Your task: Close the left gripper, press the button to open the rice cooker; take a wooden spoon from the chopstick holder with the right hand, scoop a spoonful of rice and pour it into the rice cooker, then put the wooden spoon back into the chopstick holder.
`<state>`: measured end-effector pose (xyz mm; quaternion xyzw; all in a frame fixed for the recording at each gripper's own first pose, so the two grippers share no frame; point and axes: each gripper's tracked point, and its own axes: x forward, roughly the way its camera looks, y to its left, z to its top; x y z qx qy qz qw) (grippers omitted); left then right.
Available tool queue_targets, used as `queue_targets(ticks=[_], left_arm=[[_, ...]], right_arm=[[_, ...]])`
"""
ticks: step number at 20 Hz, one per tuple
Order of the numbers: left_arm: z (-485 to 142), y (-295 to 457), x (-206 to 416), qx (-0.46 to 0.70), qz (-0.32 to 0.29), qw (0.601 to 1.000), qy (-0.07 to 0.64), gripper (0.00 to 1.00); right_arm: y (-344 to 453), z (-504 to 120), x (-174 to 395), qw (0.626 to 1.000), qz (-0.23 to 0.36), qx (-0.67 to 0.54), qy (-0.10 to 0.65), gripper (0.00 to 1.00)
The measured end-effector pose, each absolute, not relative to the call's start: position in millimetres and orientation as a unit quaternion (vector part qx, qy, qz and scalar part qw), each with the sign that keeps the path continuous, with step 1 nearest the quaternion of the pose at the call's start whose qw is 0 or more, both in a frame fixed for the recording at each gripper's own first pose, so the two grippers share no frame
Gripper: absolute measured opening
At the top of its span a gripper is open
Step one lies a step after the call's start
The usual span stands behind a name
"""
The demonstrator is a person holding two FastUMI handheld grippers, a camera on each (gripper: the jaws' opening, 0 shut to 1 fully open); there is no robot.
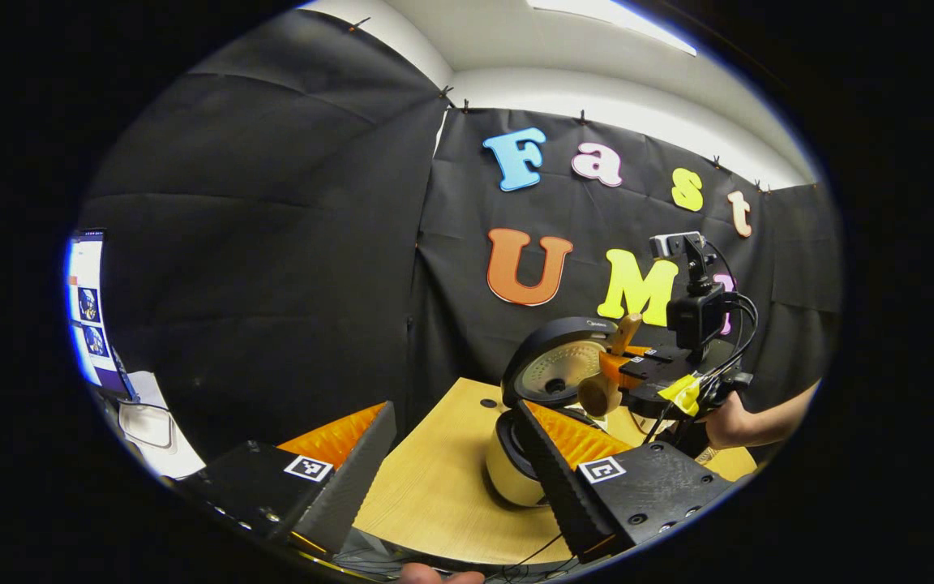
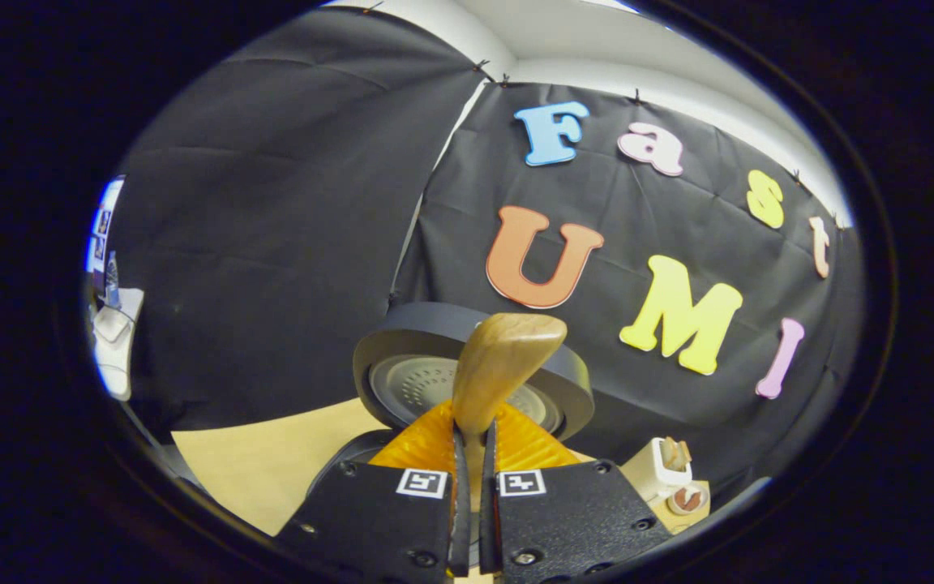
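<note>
Spoon poised over the open rice cooker

The right hand-held gripper (image 2: 473, 454), fingers pinched on the wooden spoon (image 2: 499, 365), holds it just above the rice cooker (image 1: 516, 462), whose lid (image 2: 434, 332) stands raised ahead. The left hand-held gripper (image 1: 455, 454) hangs wide open and empty over the bench (image 1: 434, 478). The pour seems in hand; next, the spoon goes to the chopstick holder (image 2: 666, 466), low to the right.

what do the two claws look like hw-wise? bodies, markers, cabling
Left claw: black wedge-shaped finger mounts, each carrying a square black-and-white tag. Right claw: the same black mounts with a tag on each. Seen from the left gripper view, it carries a black camera on a post, looping black cables and yellow tape.
</note>
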<state>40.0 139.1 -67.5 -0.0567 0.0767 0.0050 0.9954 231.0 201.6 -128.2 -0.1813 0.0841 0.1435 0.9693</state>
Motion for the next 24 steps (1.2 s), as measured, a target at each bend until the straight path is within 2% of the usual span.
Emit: queue_targets(ticks=[3,4,5,12,17,24], left_arm=[[-58,127,41,-0.052,-0.003,0.996,0.076,0.95],[-53,115,45,-0.050,-0.007,0.996,0.075,0.95],[-52,108,48,-0.047,-0.009,0.996,0.075,0.95],[-39,55,59,-0.017,-0.023,0.997,0.073,0.95],[-20,2,66,-0.009,-0.033,0.998,0.059,0.95],[-5,-74,82,0.006,-0.057,0.997,0.051,0.95]], right_arm=[[191,-119,227,0.976,0.144,-0.132,0.093,0.10],[187,-116,225,0.979,0.146,-0.108,0.098,0.13],[182,-111,226,0.980,0.148,-0.082,0.105,0.10],[135,-67,214,0.975,0.157,0.097,0.126,0.10],[59,-34,198,0.960,0.141,0.205,0.130,0.10],[-102,-35,182,0.960,0.055,0.247,0.119,0.10]])
